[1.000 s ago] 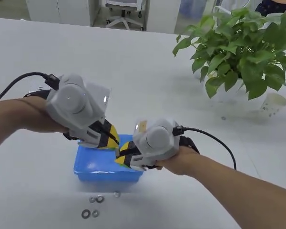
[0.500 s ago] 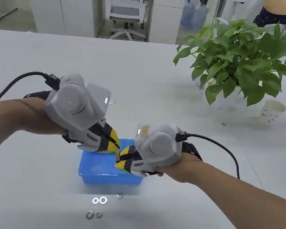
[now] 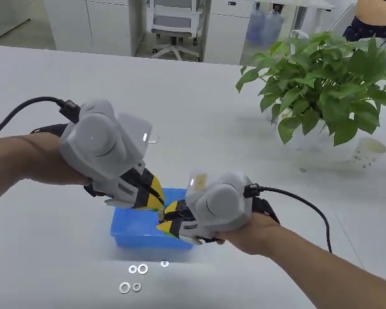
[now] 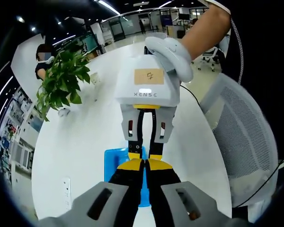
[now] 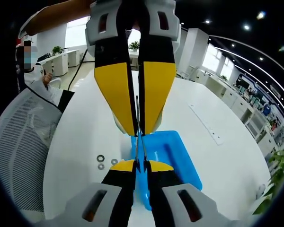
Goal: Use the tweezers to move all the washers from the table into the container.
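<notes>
Left gripper [image 3: 156, 196], right gripper [image 3: 169, 219] still tip to tip over container [image 3: 132, 235]
Fingers [image 5: 154, 90] of both clench tweezers [image 5: 138, 137]; washers [image 3: 136, 277] unmoved on desk [image 3: 199, 129].

Shiny metal washers [image 3: 142, 269], glossy plastic container [image 3: 132, 232], matt table [image 3: 199, 109]

Blue plastic container [image 3: 132, 228] on white table [image 3: 199, 116]. Left gripper [image 3: 156, 195] and right gripper [image 3: 167, 220] meet tip to tip above it, thin metal tweezers [image 5: 138, 127] between their jaws. Small metal washers [image 3: 136, 277] just before the container. Green potted plant [image 3: 321, 84] behind at right, white paper cup [image 3: 368, 152] right of it.
</notes>
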Action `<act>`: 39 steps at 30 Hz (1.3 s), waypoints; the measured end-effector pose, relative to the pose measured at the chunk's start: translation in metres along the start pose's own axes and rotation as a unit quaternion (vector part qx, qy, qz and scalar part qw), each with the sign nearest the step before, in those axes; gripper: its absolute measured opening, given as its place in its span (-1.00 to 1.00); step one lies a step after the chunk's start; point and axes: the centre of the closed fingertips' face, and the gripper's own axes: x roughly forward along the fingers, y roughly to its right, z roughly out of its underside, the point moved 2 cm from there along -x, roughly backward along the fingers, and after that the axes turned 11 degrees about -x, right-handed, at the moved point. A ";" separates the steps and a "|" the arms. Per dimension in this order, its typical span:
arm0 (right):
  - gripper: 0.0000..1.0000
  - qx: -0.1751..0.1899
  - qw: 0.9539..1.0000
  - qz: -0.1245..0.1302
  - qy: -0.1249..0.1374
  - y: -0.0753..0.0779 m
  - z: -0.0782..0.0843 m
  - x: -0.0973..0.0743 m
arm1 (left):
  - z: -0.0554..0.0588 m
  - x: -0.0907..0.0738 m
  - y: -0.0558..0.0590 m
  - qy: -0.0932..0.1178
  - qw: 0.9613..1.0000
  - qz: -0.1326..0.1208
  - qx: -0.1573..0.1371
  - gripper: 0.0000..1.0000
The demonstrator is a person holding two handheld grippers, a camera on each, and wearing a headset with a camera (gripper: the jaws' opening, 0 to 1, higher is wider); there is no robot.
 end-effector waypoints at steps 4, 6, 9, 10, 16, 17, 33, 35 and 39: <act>-0.79 0.000 1.000 0.001 0.000 -0.005 0.001 -0.001 | 0.000 0.001 0.005 0.000 1.000 0.002 -0.002 -0.88; -0.79 0.000 1.000 0.000 0.000 -0.009 0.001 -0.001 | 0.001 0.002 0.008 0.000 1.000 0.003 -0.003 -0.88; -0.79 0.002 1.000 0.000 0.001 -0.013 0.001 -0.001 | 0.001 0.003 0.011 0.000 1.000 0.005 -0.004 -0.88; -0.79 0.002 1.000 0.000 0.001 -0.014 0.001 -0.001 | 0.002 0.003 0.012 0.000 1.000 0.005 -0.004 -0.88; -0.79 0.005 1.000 -0.002 0.003 -0.021 0.003 0.000 | 0.004 0.006 0.020 -0.002 1.000 0.009 -0.006 -0.88; -0.79 0.006 1.000 -0.002 0.002 -0.023 0.004 0.000 | 0.005 0.006 0.021 -0.003 1.000 0.010 -0.006 -0.88; -0.78 0.011 1.000 -0.015 0.002 -0.039 0.015 0.009 | 0.016 0.020 0.031 -0.010 1.000 0.018 -0.009 -0.88; -0.78 0.013 1.000 -0.016 0.002 -0.041 0.016 0.012 | 0.018 0.022 0.032 -0.010 1.000 0.019 -0.010 -0.88; -0.78 0.014 1.000 -0.020 -0.001 -0.044 0.020 0.016 | 0.024 0.027 0.033 -0.013 1.000 0.020 -0.011 -0.88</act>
